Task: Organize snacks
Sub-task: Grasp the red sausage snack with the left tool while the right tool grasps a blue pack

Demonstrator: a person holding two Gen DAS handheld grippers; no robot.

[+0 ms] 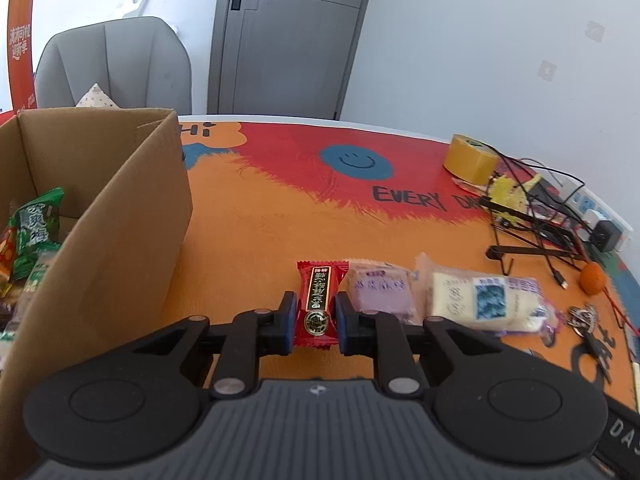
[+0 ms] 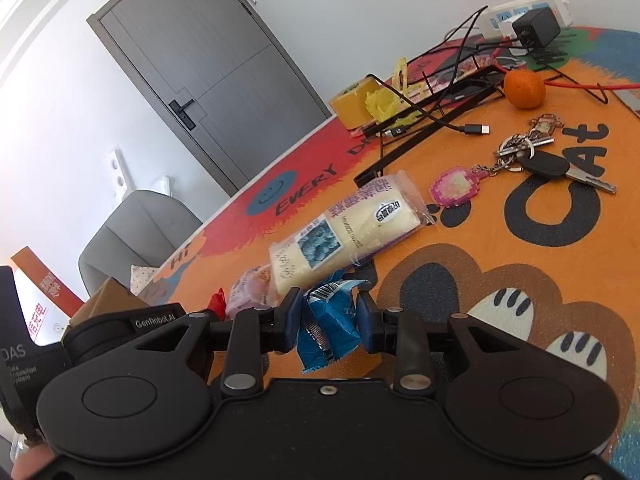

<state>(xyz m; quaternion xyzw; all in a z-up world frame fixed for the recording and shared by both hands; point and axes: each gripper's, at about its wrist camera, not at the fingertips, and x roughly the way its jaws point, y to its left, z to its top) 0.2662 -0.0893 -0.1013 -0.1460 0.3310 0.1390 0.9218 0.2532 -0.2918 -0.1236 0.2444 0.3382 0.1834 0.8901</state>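
Note:
My left gripper (image 1: 316, 312) is shut on a red candy packet (image 1: 318, 304), held just above the orange mat, right of the cardboard box (image 1: 120, 216). The box holds several snacks, among them a green packet (image 1: 34, 228). A purple snack pack (image 1: 380, 290) and a long cream bread pack (image 1: 484, 300) lie right of the red packet. My right gripper (image 2: 328, 312) is shut on a crumpled blue snack wrapper (image 2: 330, 328). Beyond it lie the cream bread pack (image 2: 348, 232) and the purple pack (image 2: 250, 288); the other gripper's body (image 2: 132, 328) is at the left.
A yellow tape roll (image 1: 470, 158), tangled cables and a black wire stand (image 1: 532, 220), a power strip (image 2: 524, 12), an orange fruit (image 2: 524, 88) and keys (image 2: 536, 160) crowd the mat's far right. A grey chair (image 1: 116, 64) stands behind the table.

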